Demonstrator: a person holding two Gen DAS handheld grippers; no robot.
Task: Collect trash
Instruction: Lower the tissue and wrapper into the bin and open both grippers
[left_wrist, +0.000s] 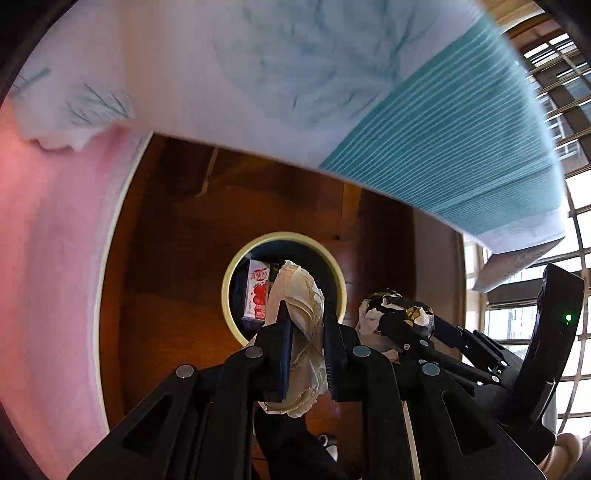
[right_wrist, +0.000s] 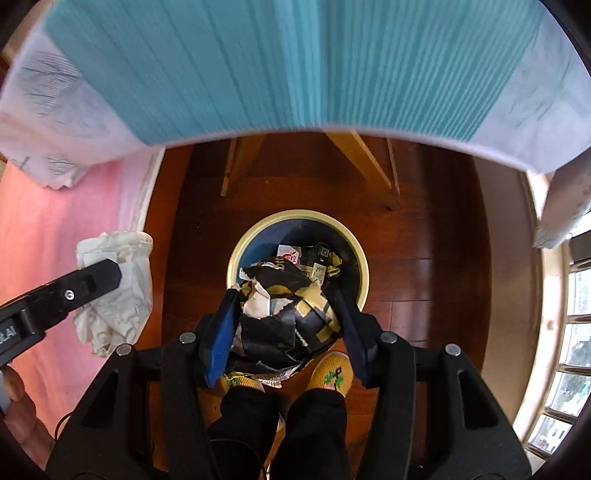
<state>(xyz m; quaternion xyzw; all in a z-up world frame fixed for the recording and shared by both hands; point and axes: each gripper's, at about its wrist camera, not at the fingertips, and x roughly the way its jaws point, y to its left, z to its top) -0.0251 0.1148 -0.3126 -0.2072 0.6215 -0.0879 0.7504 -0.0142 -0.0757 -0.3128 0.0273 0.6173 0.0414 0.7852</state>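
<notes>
A round bin with a cream rim (left_wrist: 236, 258) (right_wrist: 364, 266) stands on the dark wood floor below both grippers. It holds a red and white carton (left_wrist: 256, 295) and other wrappers (right_wrist: 317, 260). My left gripper (left_wrist: 306, 332) is shut on a crumpled white paper wad (left_wrist: 301, 295), held above the bin's near edge; the wad also shows in the right wrist view (right_wrist: 122, 295). My right gripper (right_wrist: 284, 332) is shut on a crumpled black and gold wrapper ball (right_wrist: 284, 314), held over the bin's near rim; the ball also shows in the left wrist view (left_wrist: 402, 308).
A bed with a white and teal striped cover (left_wrist: 443, 155) (right_wrist: 258, 66) overhangs the far side. A pink rug (left_wrist: 48, 258) (right_wrist: 48, 229) lies left. Wooden legs (right_wrist: 369, 166) stand behind the bin. Windows (right_wrist: 569, 350) are at right. The person's feet (right_wrist: 330, 373) stand near the bin.
</notes>
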